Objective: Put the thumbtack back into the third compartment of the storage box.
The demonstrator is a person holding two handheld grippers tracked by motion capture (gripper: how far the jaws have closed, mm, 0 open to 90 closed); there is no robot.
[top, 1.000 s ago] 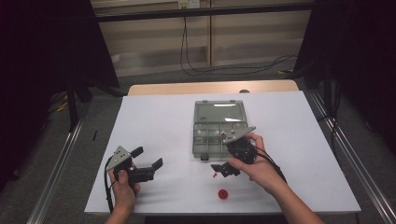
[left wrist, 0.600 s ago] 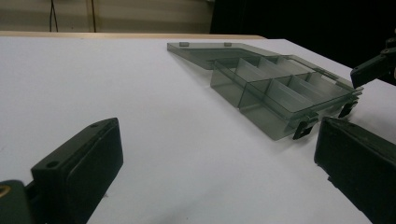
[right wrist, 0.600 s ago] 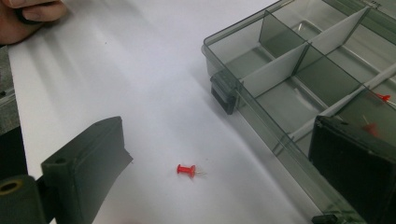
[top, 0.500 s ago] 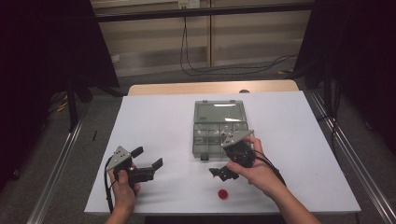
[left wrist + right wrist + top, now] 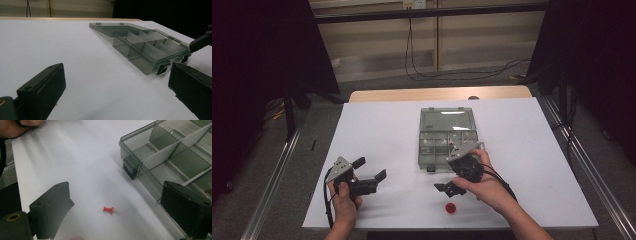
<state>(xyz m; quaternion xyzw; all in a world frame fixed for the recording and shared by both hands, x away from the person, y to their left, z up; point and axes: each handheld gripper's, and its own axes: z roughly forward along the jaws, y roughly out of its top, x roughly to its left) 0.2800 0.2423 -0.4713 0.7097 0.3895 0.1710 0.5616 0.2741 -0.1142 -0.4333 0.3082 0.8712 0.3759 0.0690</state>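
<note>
The white tabletop (image 5: 387,130) carries a smoky clear compartment box (image 5: 447,137), its lid folded flat on the far side and its dividers showing. That box is the landmark here. On the side of the box nearest the person, just off its front latch, lies a small red pushpin (image 5: 108,209) on its side, apart from the box wall and touching nothing else. A second red bit (image 5: 451,208) sits farther out from the box toward the tabletop's near edge.

The right claw (image 5: 447,187) hovers over the gap in front of the box, tipped down at the pushpin; its jaws have just been closing a little but stand released, the pin between them untouched. The left claw (image 5: 372,175) rests well to the left of the box, jaws spread, nothing between them.

My reading: this is the approach to picking up the pin, with the drop into a compartment not yet begun. The next move calls for lowering the right claw so the pads straddle the pin's head, then a gentle clench; it is small and could skid or roll away.
</note>
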